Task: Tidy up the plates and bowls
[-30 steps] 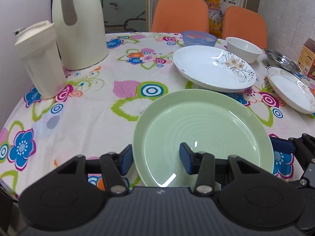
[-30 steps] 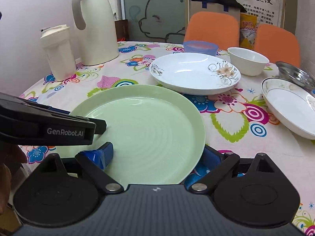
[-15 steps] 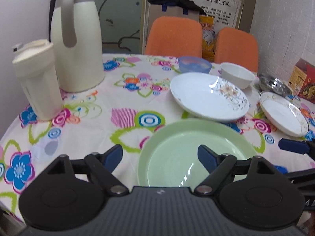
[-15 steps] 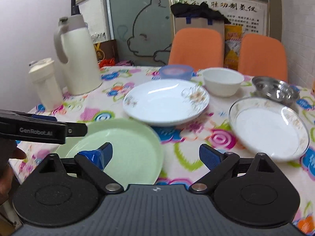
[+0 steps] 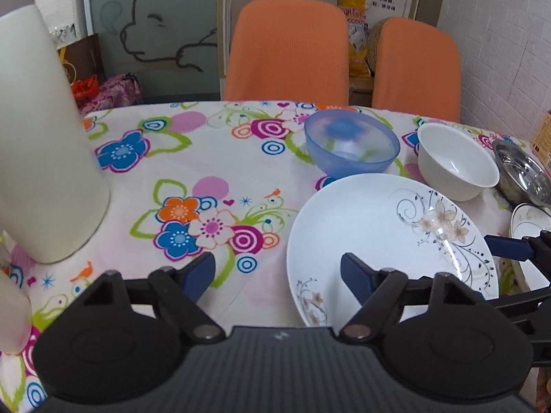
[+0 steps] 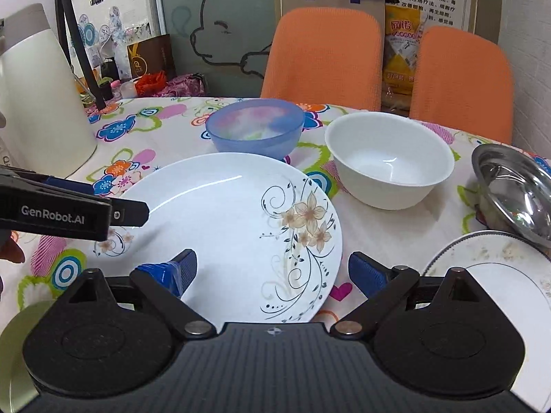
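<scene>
Floral tablecloth covers tabletop. White floral plate lies mid-table, between spread fingers of right gripper, level above it. Left gripper spread wide, empty; plate's left rim under its right finger.

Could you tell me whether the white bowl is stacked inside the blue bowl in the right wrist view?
No, the white bowl stands on the tablecloth beside the blue bowl, each empty and apart.
</scene>
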### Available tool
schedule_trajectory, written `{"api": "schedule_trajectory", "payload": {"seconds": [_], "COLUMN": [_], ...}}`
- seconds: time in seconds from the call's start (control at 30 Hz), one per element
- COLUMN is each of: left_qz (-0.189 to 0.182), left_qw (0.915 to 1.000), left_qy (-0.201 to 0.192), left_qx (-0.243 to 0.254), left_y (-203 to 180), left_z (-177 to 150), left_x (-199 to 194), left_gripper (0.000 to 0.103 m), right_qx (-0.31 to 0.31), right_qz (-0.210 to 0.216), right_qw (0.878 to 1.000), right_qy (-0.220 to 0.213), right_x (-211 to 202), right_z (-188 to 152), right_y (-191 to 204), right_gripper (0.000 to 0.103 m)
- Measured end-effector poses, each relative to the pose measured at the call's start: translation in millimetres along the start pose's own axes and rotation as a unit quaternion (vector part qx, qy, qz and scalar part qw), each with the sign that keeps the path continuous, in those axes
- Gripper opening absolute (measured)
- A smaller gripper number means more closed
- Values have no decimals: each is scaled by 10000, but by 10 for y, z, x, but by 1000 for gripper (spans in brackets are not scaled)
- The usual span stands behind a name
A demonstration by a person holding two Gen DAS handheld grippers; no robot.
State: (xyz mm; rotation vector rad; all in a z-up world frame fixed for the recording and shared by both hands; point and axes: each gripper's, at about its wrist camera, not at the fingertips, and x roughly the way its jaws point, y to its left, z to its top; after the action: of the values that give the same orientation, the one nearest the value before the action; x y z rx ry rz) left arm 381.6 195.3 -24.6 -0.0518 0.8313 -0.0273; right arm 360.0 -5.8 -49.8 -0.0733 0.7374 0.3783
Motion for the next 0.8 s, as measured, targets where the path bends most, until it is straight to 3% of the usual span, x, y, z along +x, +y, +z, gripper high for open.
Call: {"api": "schedule_trajectory", "payload": {"seconds": [0.1,0.33,0.47,0.53,0.8], "left_qz": [-47,-172,-470,-287,-304], "left_qw": [9998,9997,9986,9994,9993], "left_qy": [181,184,221,194,212], "left_qx": [20,-52,14,77,-5], "left_y": [-20,-35,-134,-204,-186], "left_z": [-3,-37,-30,-31,-37], "left_x": [136,187,193,186,177], "left_gripper": [63,62,46,46,46], "right_qx": [24,30,99,181,73], "right_qz": [65,61,-49,-101,-66], "right_qw": [9999,9999,9999,9998,9999], "right_qy": [78,-141,-68,5,-126], "right_x": [65,-51,-7,11,19], "right_z": [-42,-149,-94,-57,-99], "right_y": [11,13,156,156,170], "right_gripper": [84,85,87,87,88]}}
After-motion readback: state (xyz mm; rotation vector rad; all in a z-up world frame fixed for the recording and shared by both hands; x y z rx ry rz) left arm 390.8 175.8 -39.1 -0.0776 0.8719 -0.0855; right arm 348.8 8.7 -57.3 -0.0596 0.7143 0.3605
